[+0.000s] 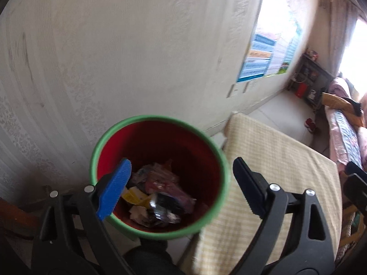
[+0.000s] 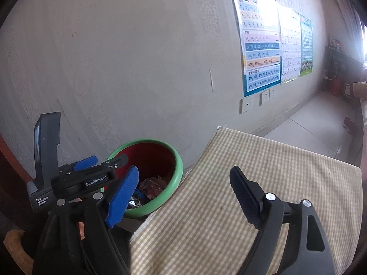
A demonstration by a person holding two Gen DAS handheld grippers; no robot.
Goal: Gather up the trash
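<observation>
Both grippers are hanging wide open and empty: left gripper [image 1: 181, 188] over the bin [image 1: 110, 135], wrappers [image 1: 158, 197] lying inside; right gripper [image 2: 183, 197] beside it, no trash showing on the checked cloth [image 2: 263, 171].

Daylight pours in from a blown-out window at the far right [image 1: 353, 52], pure white with no detail, and it throws glare over the glossy paper wall charts [image 1: 270, 45] so the left wrist view can't read them. That view is motion-smeared too, with the green-rimmed red plastic bin [image 1: 158, 119] soft-edged, while the right wrist view is sharper. Both have heavy fisheye bending, dark vignetted corners and murky shadow at lower left.
</observation>
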